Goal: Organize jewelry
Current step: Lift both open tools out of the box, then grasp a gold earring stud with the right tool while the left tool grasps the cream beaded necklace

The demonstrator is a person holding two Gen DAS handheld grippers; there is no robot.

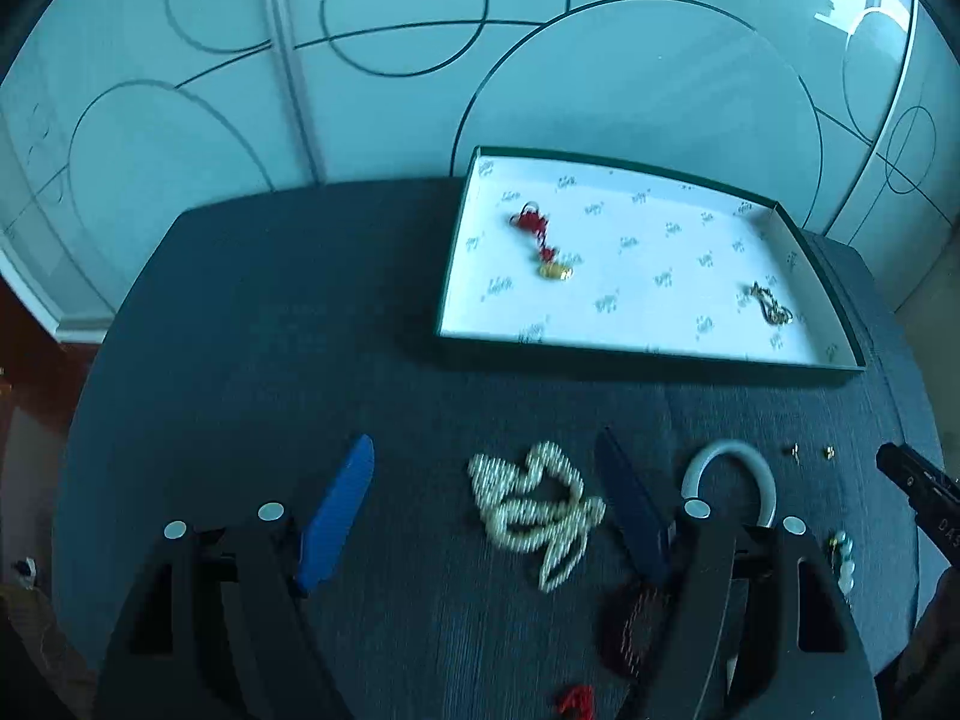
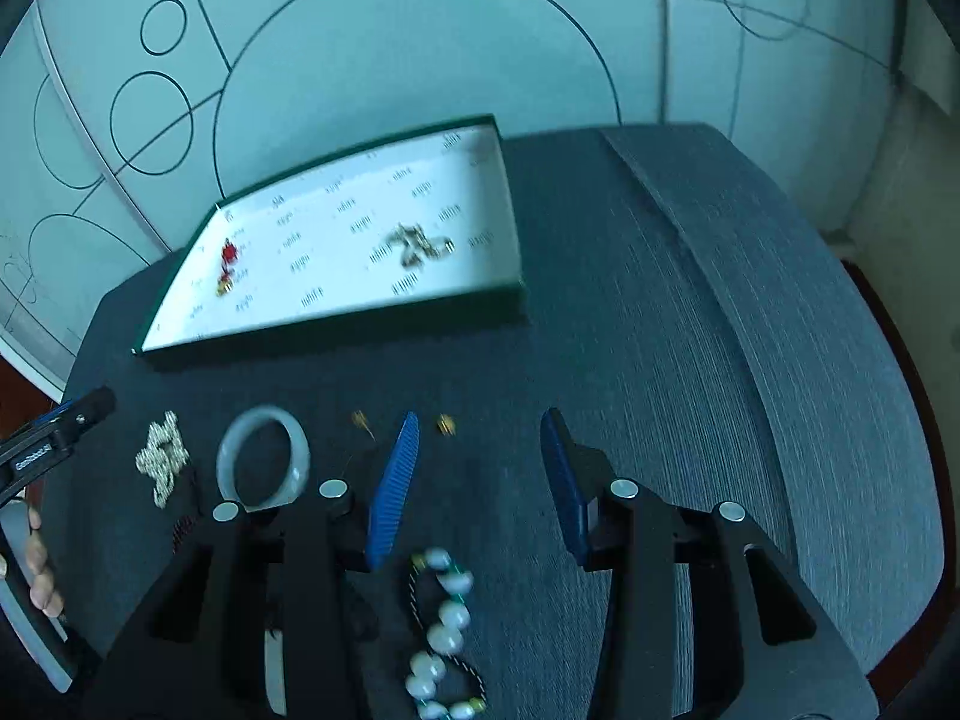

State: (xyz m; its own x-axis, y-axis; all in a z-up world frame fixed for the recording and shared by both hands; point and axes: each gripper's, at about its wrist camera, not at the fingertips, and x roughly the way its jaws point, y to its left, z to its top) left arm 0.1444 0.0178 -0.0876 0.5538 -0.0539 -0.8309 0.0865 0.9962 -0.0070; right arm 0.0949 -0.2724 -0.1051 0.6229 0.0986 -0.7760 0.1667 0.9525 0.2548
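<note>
Left gripper [image 1: 486,504]: jaws wide apart, nothing clamped; the pearl necklace lies on the table between the two blue fingers, not touched by either
Right gripper [image 2: 480,480]: jaws parted with bare table between them, holding nothing; its tip shows at 3 o'clock in the left wrist view
Tray [image 1: 840,324]: green-walled box with white patterned lining, at 1 o'clock on the table in the left wrist view, at 11 o'clock in the right
Red and gold charm [image 1: 540,240]: inside the tray, toward its left end
Gold chain [image 1: 771,306]: inside the tray, toward its right end, well apart from the charm
Pearl necklace [image 1: 534,504]: heaped on the table in front of the tray
Pale bangle [image 2: 264,459]: flat on the table, just right of the pearl necklace
Two small gold earrings [image 2: 445,423]: on the table, one on each side of the right gripper's left fingertip
Bead bracelet [image 2: 447,618]: pale round beads on a dark cord, at 6 o'clock in the right wrist view, under the gripper body
Dark red piece [image 1: 636,630]: on the table at 5 o'clock in the left wrist view, blurred
Table [image 2: 720,330]: dark grey, textured top
</note>
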